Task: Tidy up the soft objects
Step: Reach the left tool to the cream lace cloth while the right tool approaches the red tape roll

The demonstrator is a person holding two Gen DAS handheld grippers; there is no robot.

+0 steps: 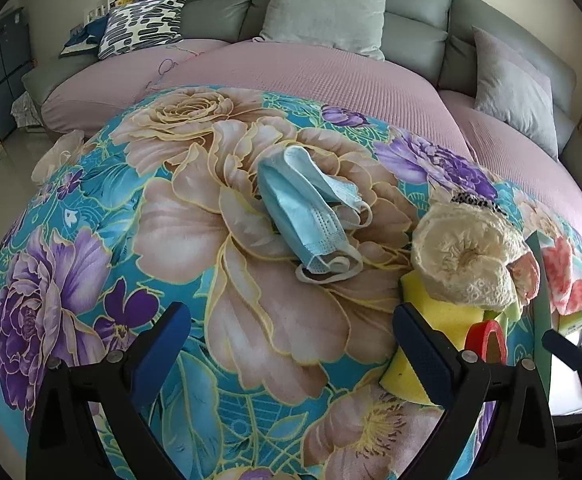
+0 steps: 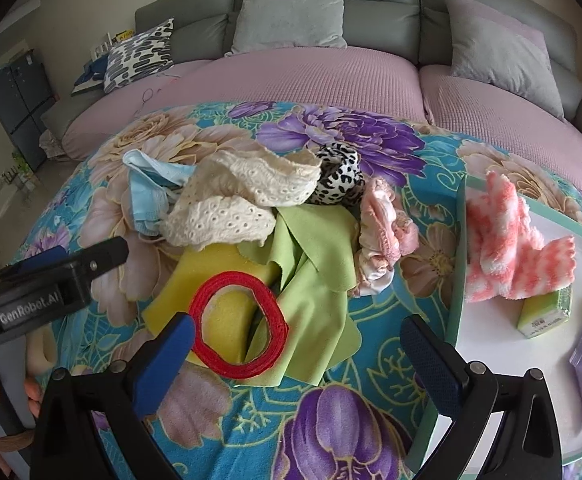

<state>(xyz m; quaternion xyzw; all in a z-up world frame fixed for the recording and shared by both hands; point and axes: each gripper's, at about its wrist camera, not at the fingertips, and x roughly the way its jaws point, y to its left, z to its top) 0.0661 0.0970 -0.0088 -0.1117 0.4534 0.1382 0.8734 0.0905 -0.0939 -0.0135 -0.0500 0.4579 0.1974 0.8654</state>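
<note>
"GenRobot.AI" stands in pale letters on the left gripper (image 2: 57,258) body; the green box's (image 2: 547,312) print is unreadable.

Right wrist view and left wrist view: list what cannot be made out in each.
- Right wrist view: the yellow sponge is largely covered by the red ring, green cloth and cream lace.
- Right wrist view: the white tray runs off the right edge, contents cut off; box print too small.
- Left wrist view: the right tool shows only one finger at the edge, so its state is unclear.

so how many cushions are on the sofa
4 in view: a black-and-white patterned cushion at the left end, a grey cushion in the middle, and a grey one with a lilac one behind it on the right. More may lie out of frame.
</note>
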